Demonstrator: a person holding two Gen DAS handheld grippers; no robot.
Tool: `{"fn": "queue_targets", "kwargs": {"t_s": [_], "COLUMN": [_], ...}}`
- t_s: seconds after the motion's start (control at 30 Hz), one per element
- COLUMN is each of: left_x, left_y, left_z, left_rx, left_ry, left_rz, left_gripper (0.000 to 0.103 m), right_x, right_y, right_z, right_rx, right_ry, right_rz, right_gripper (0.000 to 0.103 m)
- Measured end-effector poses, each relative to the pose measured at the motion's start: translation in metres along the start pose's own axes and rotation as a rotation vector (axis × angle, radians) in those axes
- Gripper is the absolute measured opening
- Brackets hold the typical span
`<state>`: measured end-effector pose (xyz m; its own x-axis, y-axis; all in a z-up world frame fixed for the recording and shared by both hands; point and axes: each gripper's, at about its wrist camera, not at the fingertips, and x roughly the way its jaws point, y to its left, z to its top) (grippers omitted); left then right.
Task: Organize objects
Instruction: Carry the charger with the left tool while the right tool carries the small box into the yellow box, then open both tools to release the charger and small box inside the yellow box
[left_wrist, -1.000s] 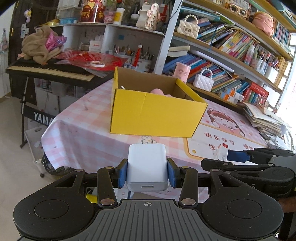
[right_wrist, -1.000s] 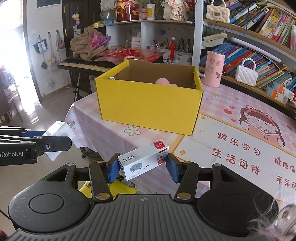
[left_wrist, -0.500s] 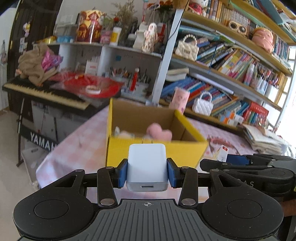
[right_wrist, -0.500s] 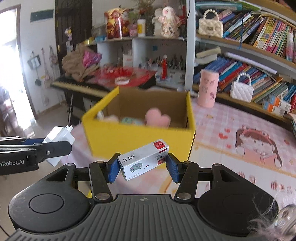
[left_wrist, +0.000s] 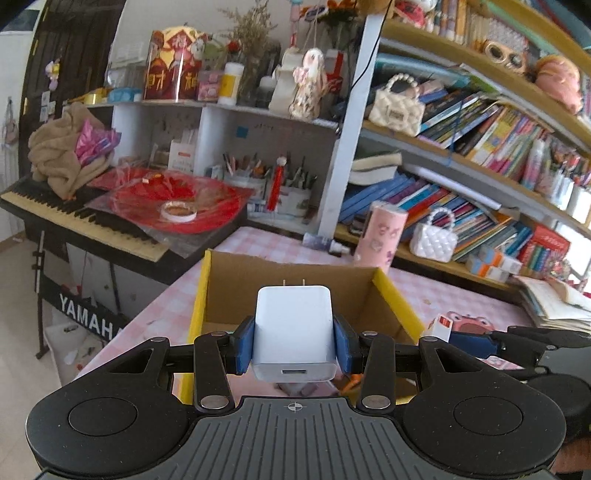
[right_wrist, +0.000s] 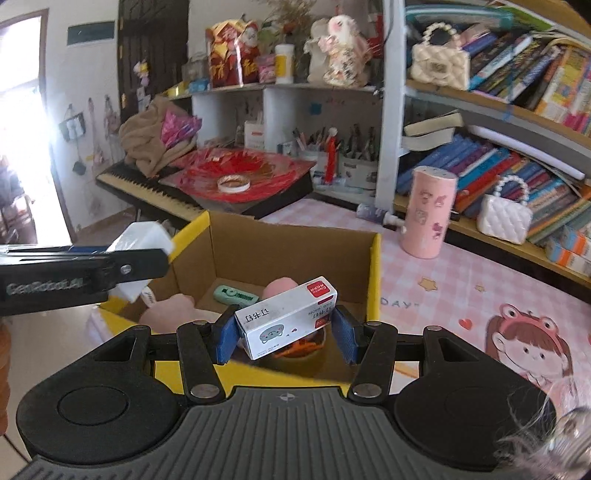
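Note:
My left gripper (left_wrist: 293, 345) is shut on a white plug charger (left_wrist: 293, 328), held over the near left part of the open yellow cardboard box (left_wrist: 199, 295). My right gripper (right_wrist: 284, 332) is shut on a small white staple box (right_wrist: 286, 317), held over the near side of the same box (right_wrist: 373, 280). Inside the box lie pink soft items (right_wrist: 280, 288), a green item (right_wrist: 234, 294) and orange bits. The left gripper with the charger (right_wrist: 142, 240) shows at the left of the right wrist view; the right gripper's staple box (left_wrist: 441, 325) shows at the right of the left wrist view.
The box stands on a pink checked tablecloth (right_wrist: 443, 288). A pink cylinder (right_wrist: 428, 212) and a white quilted bag (right_wrist: 504, 218) stand behind it by bookshelves. A keyboard piano (left_wrist: 81, 218) with red wrapping and a tape roll lies to the left.
Both grippers have risen and moved forward over the yellow box, from in front of its near wall to above its opening. Both still hold their objects.

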<state>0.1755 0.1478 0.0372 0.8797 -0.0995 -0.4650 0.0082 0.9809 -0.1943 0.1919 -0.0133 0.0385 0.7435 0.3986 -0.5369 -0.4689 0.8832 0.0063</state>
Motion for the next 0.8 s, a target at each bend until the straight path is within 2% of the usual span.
{"fn": "queue_targets", "kwargs": {"t_s": [0.17, 0.37, 0.57, 0.8], "left_x": [0.035, 0.063, 0.081, 0.091], "left_y": [-0.003, -0.003, -0.003, -0.007], "left_z": [-0.001, -0.006, -0.010, -0.011], "left_rx": [0.002, -0.008, -0.018, -0.002], "left_ry": [0.070, 0.145, 0.191, 0.200], "left_rz": [0.050, 0.086, 0.112, 0.137], "left_gripper": [0.041, 0.041, 0.041, 0.042], "right_x": [0.037, 0.067, 0.081, 0.096], "right_y": [-0.005, -0.016, -0.019, -0.015], "right_z": [0.001, 0.001, 0.004, 0.005], "right_rx": [-0.056, -0.030, -0.103, -0.227], "right_ry": [0.073, 0.155, 0.161, 0.188], "right_rz": [0.048, 0.122, 0.127, 0.108], "right_gripper": [0.051, 0.051, 0.051, 0.051]}}
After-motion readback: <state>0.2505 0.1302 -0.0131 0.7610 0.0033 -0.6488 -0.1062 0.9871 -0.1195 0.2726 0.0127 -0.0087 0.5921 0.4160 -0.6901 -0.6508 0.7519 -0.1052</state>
